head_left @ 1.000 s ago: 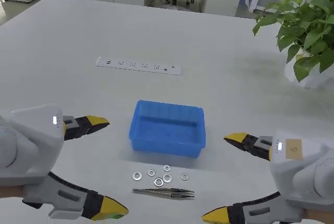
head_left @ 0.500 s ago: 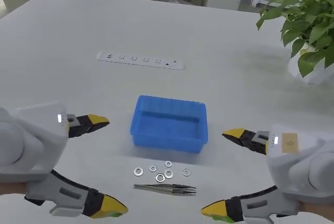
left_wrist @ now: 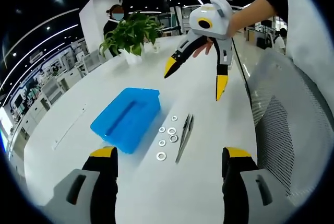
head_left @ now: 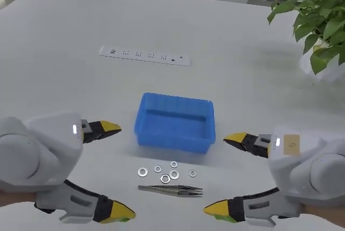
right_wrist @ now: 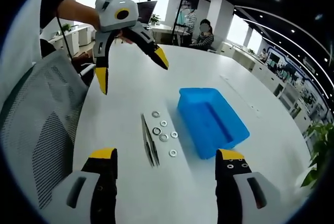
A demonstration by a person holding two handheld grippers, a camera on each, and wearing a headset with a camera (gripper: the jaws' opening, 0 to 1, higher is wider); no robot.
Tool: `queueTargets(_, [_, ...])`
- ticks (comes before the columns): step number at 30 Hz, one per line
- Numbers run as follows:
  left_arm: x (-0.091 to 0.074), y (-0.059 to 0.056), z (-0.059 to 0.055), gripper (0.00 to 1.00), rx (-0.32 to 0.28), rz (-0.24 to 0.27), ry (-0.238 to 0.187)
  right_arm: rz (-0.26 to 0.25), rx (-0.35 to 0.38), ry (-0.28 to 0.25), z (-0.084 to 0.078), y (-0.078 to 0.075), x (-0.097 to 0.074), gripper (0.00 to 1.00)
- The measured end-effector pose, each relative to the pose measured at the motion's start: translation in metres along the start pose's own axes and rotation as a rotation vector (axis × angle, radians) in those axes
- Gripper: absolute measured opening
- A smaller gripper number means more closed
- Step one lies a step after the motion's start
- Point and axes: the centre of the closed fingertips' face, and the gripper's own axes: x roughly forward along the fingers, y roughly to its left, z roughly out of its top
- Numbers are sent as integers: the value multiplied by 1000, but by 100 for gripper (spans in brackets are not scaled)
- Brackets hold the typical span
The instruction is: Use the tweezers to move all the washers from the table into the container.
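White worktop point(head_left: 64, 21): broad, pale and matte; it carries everything below.
Green potted plant point(head_left: 318, 21): at 2 o'clock from the container, well apart from the work.
Yellow-tipped left tongs point(head_left: 117, 170): at 8 o'clock from the container, held above the worktop with the jaws spread wide and nothing between them.
Yellow-tipped right tongs point(head_left: 216, 173): at 4 o'clock from the container, also gaping wide and empty, facing the left tongs across the washers.
Blue container point(head_left: 175, 123): a shallow rectangular plastic bin in the middle of the head view; its floor looks bare, with no washer visible inside.
White power strip point(head_left: 144, 56): at 11 o'clock from the container, lying flat and well apart from it.
Steel tweezers point(head_left: 170, 189): lying flat at 6 o'clock from the washers, just beside them, between the two tongs and touched by neither.
Steel washers point(head_left: 165, 173): six small rings in a loose cluster on the worktop at 6 o'clock from the container, near its front wall.
Done: by the look of it, nothing; no washer is in the container.
Left: pick up the tweezers, then carry all six washers over the wall.
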Motion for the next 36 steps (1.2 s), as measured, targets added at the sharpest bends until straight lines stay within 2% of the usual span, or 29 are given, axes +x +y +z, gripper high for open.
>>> queueTargets(4, [7, -2, -4, 81, -9, -14, 9, 18, -7, 11, 0, 4, 8, 74])
queueTargets(6, [12, -4, -8, 76, -8, -21, 26, 34, -2, 23, -1, 6, 14, 71])
queueTargets(8, [17, -6, -9, 73, -22, -38, 26, 49, -3, 27, -2, 9, 19, 66])
queueTargets(10, [22, -9, -9, 67, -38, -58, 20, 68, -6, 35, -2, 12, 25, 63])
queueTargets(12, [30, -13, -11, 59, -26, -84, 17, 84, -10, 40, -3, 15, 31, 60])
queueTargets(16, [42, -17, -22, 54, -25, -122, 57, 124, -15, 57, -4, 21, 42, 52])
queueTargets(20, [50, -12, -35, 38, -21, -113, 112, 164, -15, 76, -7, 26, 52, 45])
queueTargets(25, [57, -12, -39, 35, -37, -138, 124, 204, -26, 105, -12, 29, 63, 36])
queueTargets(30, [64, -15, -47, 31, 13, -173, 176, 229, -9, 130, -14, 26, 72, 31])
queueTargets(32, [65, -15, -48, 30, 12, -181, 184, 243, 10, 145, -16, 26, 73, 28])
queueTargets(34, [66, -16, -47, 25, -11, -198, 188, 257, 8, 154, -17, 28, 74, 25])
queueTargets(36, [67, -14, -47, 24, -15, -195, 192, 261, -2, 169, -19, 29, 76, 23])
